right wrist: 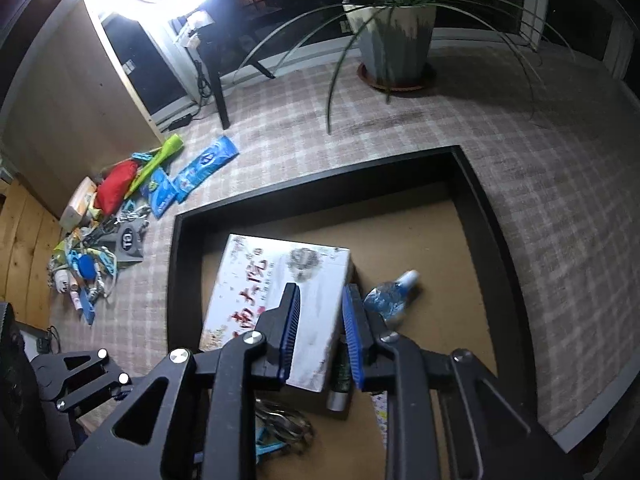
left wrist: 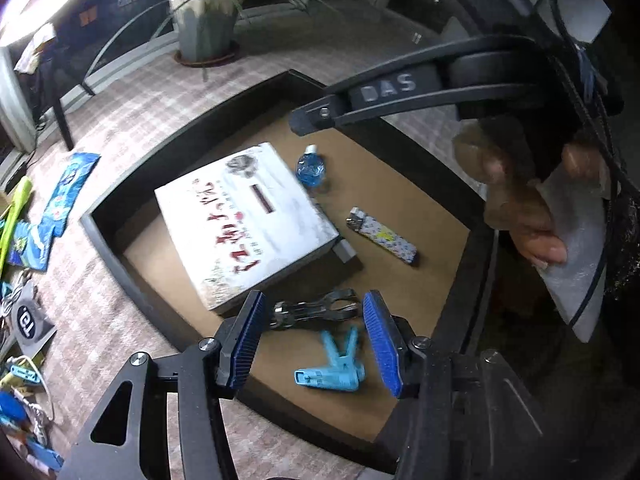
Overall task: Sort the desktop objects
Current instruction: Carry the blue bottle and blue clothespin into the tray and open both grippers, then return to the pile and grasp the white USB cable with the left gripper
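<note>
Sorting seems to be at the moment between two objects: both grippers hang over the black-walled tray (left wrist: 120, 240) and neither one holds anything. The left gripper (left wrist: 316, 336) has its blue pads apart, with nothing between them; below it on the brown tray floor lie a black metal clip (left wrist: 316, 310) and a light blue clothes peg (left wrist: 332, 372), so I judge that one of them was just put here. The right gripper (right wrist: 320, 332) shows only a narrow gap between its pads, and they press on nothing; it points steeply down over the white printed box (right wrist: 276, 304), which lies flat in the tray. Beside the box are a small blue bottle (right wrist: 390, 298) and a patterned lighter (left wrist: 384, 240). The objects not yet sorted are in a pile on the checked tablecloth (right wrist: 400, 128), to the left of the tray: blue packets (right wrist: 208, 164), a red pouch (right wrist: 118, 188), a green stick-shaped thing (right wrist: 160, 160) and small items I cannot name. The next move, in my judgement, calls for carrying one gripper out over the tray wall to this pile, opening it wide enough, and choosing one item that lies free. The person's hand (left wrist: 528, 208) on the right gripper's handle shows in the left view.
</note>
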The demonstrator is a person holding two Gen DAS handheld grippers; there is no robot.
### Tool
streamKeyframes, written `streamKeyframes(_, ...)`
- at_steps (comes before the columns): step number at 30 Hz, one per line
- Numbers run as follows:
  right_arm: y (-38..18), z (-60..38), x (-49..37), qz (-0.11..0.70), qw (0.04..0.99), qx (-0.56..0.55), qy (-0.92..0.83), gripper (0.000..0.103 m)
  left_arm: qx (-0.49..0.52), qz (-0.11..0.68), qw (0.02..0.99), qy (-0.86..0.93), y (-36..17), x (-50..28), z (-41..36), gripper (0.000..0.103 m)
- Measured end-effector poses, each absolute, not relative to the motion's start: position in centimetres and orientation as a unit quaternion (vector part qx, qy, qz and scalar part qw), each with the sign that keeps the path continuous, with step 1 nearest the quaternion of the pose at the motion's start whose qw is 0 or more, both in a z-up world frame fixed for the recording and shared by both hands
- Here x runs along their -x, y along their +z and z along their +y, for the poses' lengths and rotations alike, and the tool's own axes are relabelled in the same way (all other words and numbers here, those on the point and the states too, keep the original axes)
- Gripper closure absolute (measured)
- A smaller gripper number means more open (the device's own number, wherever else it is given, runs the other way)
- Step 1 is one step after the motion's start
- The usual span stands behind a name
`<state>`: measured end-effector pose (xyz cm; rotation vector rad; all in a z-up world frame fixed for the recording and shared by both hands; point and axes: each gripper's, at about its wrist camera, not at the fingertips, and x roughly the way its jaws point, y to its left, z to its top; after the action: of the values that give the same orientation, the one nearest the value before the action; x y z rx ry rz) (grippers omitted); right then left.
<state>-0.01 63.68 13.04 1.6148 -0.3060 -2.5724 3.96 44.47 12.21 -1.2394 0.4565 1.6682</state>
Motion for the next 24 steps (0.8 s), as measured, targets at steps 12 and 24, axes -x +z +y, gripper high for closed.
streamKeyframes(12,13.6,58.6,2.3,-0.073,0.088,-0.535,-0.837,0.081,0.527,0.147,0.422,0.723,11.4,1.0,39.0,0.055)
streamKeyframes(24,14.1,50.0,4.8,-0.038,0.158,-0.540,-0.826,0.081,0.539,0.133,0.340,0.759,10.1,5.5,31.4,0.055)
